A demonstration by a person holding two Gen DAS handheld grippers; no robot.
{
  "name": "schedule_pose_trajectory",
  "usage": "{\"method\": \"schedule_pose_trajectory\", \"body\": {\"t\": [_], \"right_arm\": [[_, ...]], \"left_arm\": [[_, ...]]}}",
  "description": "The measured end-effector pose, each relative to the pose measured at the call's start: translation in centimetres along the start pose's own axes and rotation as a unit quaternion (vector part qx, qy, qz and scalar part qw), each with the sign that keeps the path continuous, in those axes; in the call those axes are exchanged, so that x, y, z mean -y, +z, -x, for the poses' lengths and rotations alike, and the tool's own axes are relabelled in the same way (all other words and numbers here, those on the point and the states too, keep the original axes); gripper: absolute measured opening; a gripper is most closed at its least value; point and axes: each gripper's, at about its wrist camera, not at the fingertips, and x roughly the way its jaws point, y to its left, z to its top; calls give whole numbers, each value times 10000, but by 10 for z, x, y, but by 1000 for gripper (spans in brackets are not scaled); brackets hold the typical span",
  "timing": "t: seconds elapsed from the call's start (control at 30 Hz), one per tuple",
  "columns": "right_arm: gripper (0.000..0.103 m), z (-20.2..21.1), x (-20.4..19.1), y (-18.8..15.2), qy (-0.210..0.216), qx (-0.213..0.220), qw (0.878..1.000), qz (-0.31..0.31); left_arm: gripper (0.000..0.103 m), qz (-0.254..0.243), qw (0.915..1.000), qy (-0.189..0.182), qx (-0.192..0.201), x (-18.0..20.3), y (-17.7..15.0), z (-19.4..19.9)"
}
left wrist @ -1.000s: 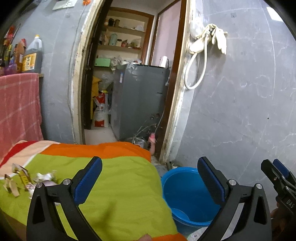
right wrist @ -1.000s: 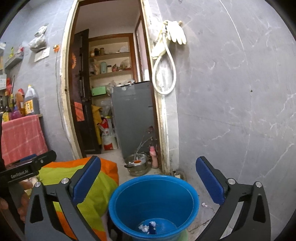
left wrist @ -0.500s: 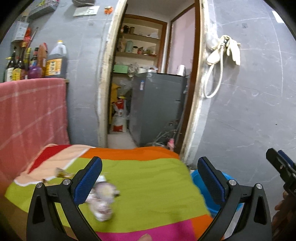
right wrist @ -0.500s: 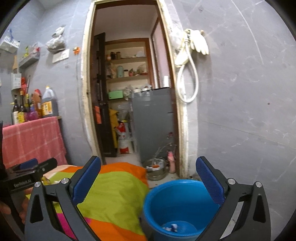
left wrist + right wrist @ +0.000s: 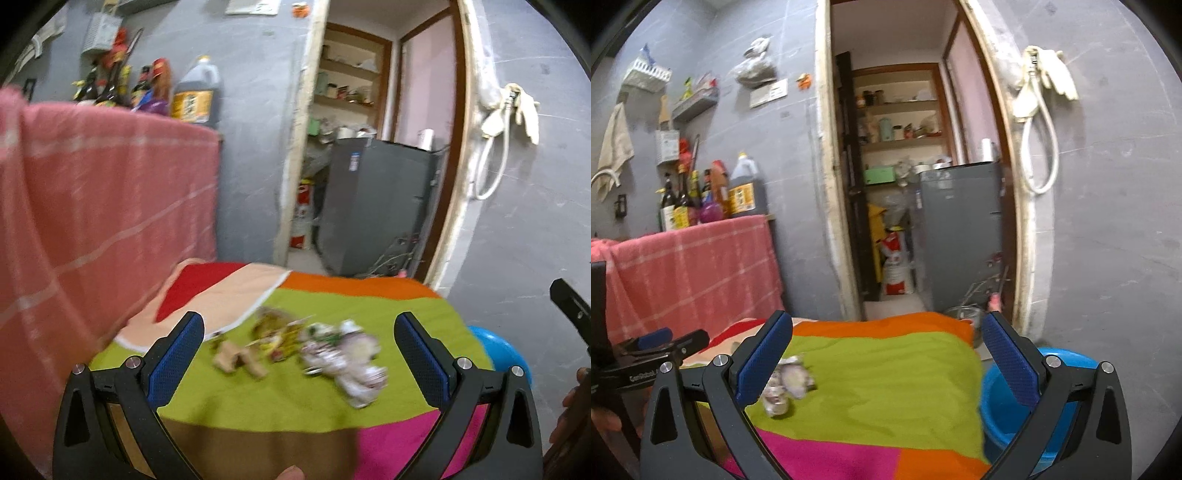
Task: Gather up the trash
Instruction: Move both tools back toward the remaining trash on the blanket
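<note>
Both sets of jaws spread wide and empty: left gripper (image 5: 298, 350) aimed at the trash heap mid-frame on the green band of the striped cloth (image 5: 258, 402), with crumpled wrappers (image 5: 347, 358) lower centre-right, brown scraps (image 5: 236, 360) left of them and a yellow packet (image 5: 277, 330) between. Likely to pinch soft cloth along with a wrapper, or to catch only a loose edge (light, crinkly stuff, blurred here). Risk too of spilling pieces before reaching the blue bucket (image 5: 1027, 402), low at the right edge beside the right gripper (image 5: 886, 356).
</note>
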Motion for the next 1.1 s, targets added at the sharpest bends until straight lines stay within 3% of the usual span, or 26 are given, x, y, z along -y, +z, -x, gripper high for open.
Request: {"method": "schedule_pose_trajectory", "body": {"t": [0.4, 0.77, 0.9, 1.1], "right_arm": [[103, -46, -47, -29, 586, -690, 9958, 148], [100, -86, -70, -51, 947, -1531, 9833, 278], [84, -97, -74, -58, 1012, -1815, 9775, 351], [73, -111, -89, -67, 1121, -2188, 9671, 653]], "left_arm": [[101, 218, 9975, 385, -558, -58, -24, -9], [100, 417, 9920, 117, -1186, -74, -26, -36], [89, 560, 9896, -73, -1322, -76, -23, -44], [66, 571, 9869, -305, -1478, -70, -17, -56]]}}
